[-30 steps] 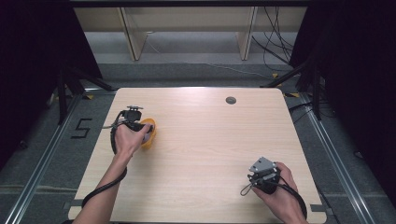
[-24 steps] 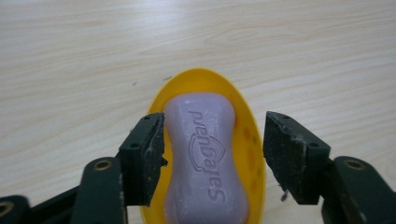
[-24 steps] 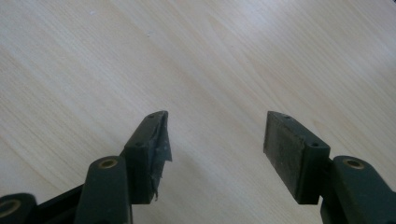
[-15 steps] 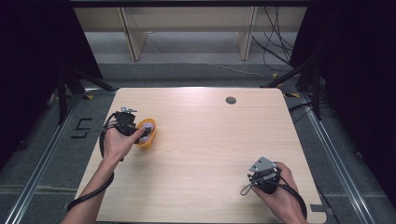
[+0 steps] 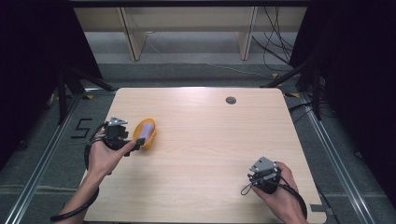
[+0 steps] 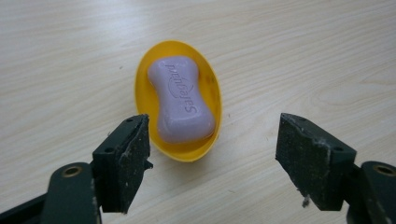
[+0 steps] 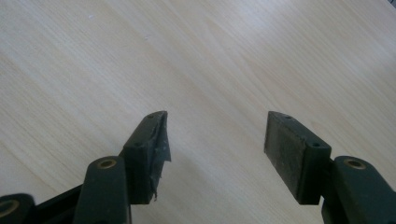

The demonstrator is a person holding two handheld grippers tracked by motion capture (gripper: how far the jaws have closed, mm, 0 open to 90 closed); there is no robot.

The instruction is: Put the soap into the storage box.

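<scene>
High view: left gripper [image 5: 135, 147] sits near the table's [image 5: 210, 140] left edge, about midway along it, with its tips just beside the yellow dish [image 5: 145, 134]; the jaws have just been opening and now stand spread wide, nothing between them. In the left gripper view the left gripper [image 6: 212, 158] shows both pads clear of the dish [image 6: 142, 86], whose near rim lies just ahead of the gap. The dish is a shallow oval, smooth and glossy, likely thin moulded plastic: I judge it light, stiff and apt to skid on the wood if nudged. In it lies a lilac soap bar [image 6: 183, 99], waisted like a bone, with raised lettering on top, matte and waxy; it looks solid and moderately heavy for its size, slippery under pressure and easily dented by hard pads. Best hold, in my judgement, is across the narrow waist of the bar, or across the short axis of the dish at its rim if both are to move together. The table is pale laminate with fine straight grain, flat, with a small dark round grommet [image 5: 230, 100] near the far edge. Right gripper [image 5: 254, 179] rests near the near right corner; the right gripper view shows the right gripper [image 7: 217, 140] with jaws spread over bare wood, holding nothing.
</scene>
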